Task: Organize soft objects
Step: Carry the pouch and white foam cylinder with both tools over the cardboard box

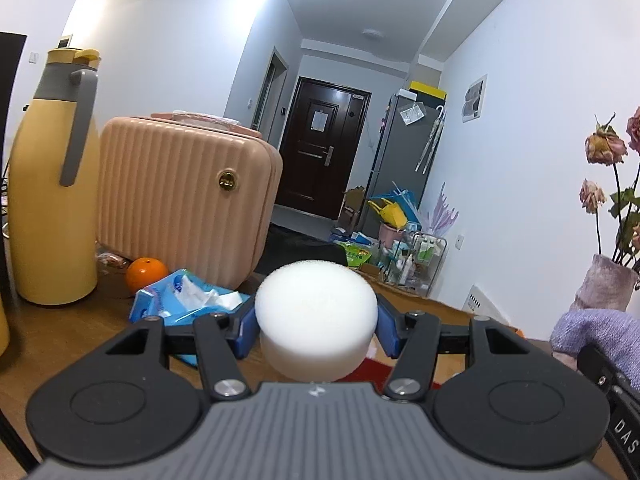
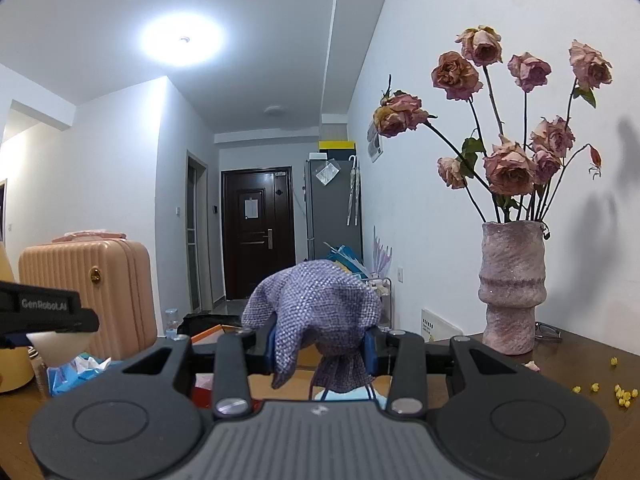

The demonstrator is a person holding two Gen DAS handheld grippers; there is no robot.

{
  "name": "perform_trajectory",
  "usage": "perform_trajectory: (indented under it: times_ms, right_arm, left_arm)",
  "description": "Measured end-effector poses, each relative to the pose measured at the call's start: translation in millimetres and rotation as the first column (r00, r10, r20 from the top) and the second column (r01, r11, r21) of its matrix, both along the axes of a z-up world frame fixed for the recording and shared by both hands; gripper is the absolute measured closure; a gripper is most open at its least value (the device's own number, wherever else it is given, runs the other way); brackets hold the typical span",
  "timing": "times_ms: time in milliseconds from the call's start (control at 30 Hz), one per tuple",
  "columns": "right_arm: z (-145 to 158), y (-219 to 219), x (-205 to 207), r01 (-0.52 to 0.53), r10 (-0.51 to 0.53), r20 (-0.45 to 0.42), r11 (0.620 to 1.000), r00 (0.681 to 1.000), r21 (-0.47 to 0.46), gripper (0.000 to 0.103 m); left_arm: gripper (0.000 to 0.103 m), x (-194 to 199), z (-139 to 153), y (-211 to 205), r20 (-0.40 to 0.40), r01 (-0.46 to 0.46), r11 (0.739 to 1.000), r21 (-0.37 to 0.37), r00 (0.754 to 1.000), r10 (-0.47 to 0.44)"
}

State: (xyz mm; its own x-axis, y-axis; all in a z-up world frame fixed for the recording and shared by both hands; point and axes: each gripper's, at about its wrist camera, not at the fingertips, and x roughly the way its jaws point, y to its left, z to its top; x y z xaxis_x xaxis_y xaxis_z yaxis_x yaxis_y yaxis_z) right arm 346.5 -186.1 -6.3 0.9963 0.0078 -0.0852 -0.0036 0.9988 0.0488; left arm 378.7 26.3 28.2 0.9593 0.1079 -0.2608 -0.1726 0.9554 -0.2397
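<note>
A round white sponge (image 1: pixel 316 316) sits between the blue pads of my left gripper (image 1: pixel 317 330), which is shut on it and holds it above the wooden table (image 1: pixel 60 336). A purple knitted cloth (image 2: pixel 316 312) hangs bunched from my right gripper (image 2: pixel 322 346), shut on it, with dark strings dangling below. In the right wrist view the left gripper (image 2: pixel 44 316) shows at the left edge with the white sponge (image 2: pixel 56 346) in it. The purple cloth (image 1: pixel 596 336) also appears at the right edge of the left wrist view.
A yellow jug (image 1: pixel 54 176), a pink ribbed case (image 1: pixel 180 196), an orange (image 1: pixel 146 274) and a blue tissue pack (image 1: pixel 188 298) stand at the left. A vase of dried roses (image 2: pixel 512 284) stands at the right, with yellow crumbs (image 2: pixel 620 394) near it. A red box (image 2: pixel 204 394) lies below the grippers.
</note>
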Motion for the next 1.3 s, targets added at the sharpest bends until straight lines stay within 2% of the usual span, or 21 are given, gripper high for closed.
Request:
perform_trajectory:
  times_ms: [467, 1300]
  right_arm:
    - [5, 9, 37, 0.009, -0.01, -0.032, 0.999, 0.999, -0.042, 0.065]
    - [7, 7, 102, 0.037, -0.041, -0.064, 0.998, 0.997, -0.055, 0.065]
  left_arm:
    - [0.044, 32, 7, -5, 0.017, 0.015, 1.0, -0.013, 1.0, -0.015]
    - [0.044, 91, 5, -24, -0.003, 0.039, 0.999, 0.033, 0.999, -0.039]
